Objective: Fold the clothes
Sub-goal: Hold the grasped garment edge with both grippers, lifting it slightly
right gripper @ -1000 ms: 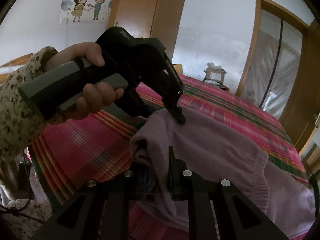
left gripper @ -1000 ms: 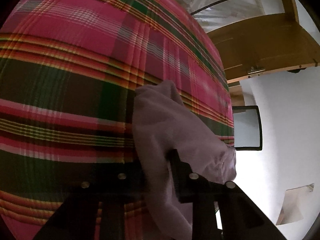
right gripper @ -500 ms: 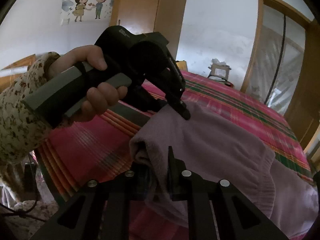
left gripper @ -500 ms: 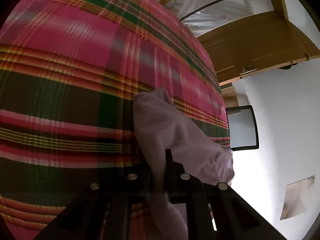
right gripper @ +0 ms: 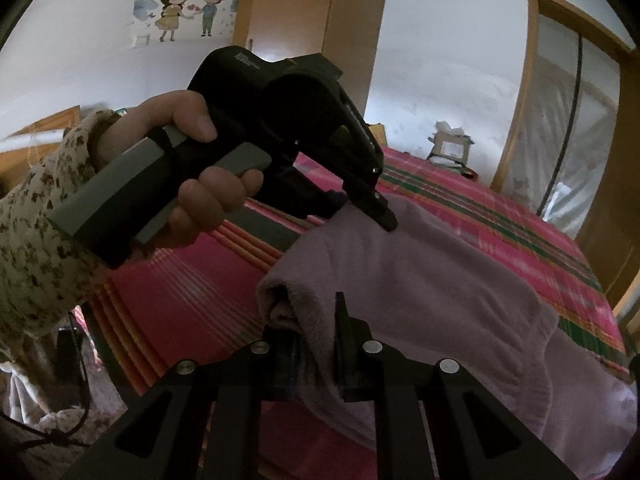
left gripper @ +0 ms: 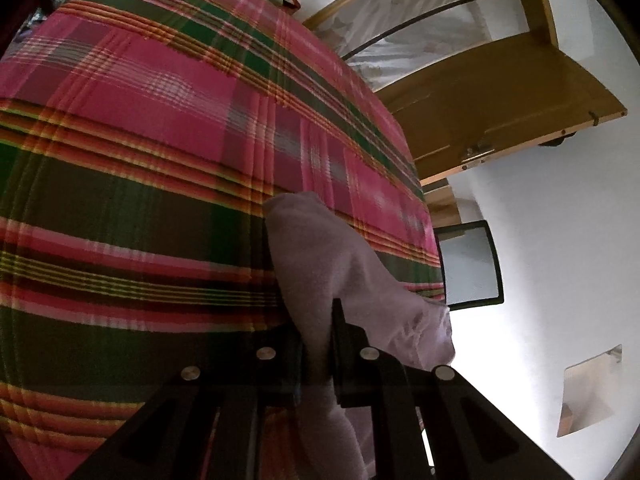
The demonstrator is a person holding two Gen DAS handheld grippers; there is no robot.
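**A:** Starting at the left, what does the left hand look like?

**B:** In the right wrist view, the person's left hand (right gripper: 188,168) wraps a grey pistol-style handle, thumb on top and fingers curled under it. A floral sleeve (right gripper: 36,232) covers the wrist. The left gripper (right gripper: 384,216) angles down and to the right from the hand, its black tip touching the top edge of a lilac fleece garment (right gripper: 432,292).

**A:** Are its fingers gripping anything?

**B:** Yes. The left wrist view shows the left gripper's two fingers pressed close together with a fold of the garment pinched between them, cloth bunching up ahead of the fingers and hanging down behind them.

**A:** Where is the garment?

**B:** It lies across a bed covered by a pink, green and orange plaid bedspread (right gripper: 500,216), spreading toward the right, with one rolled edge raised off the bed by both grippers.

**A:** And the right side?

**B:** The right gripper (right gripper: 316,344) sits low in its own view, pointing forward. Its fingers are nearly closed, pinching the rolled edge of the garment. The right hand itself is out of sight. Beyond the bed stand a wooden wardrobe (right gripper: 312,40) and, far right, a glazed wooden door (right gripper: 576,120).
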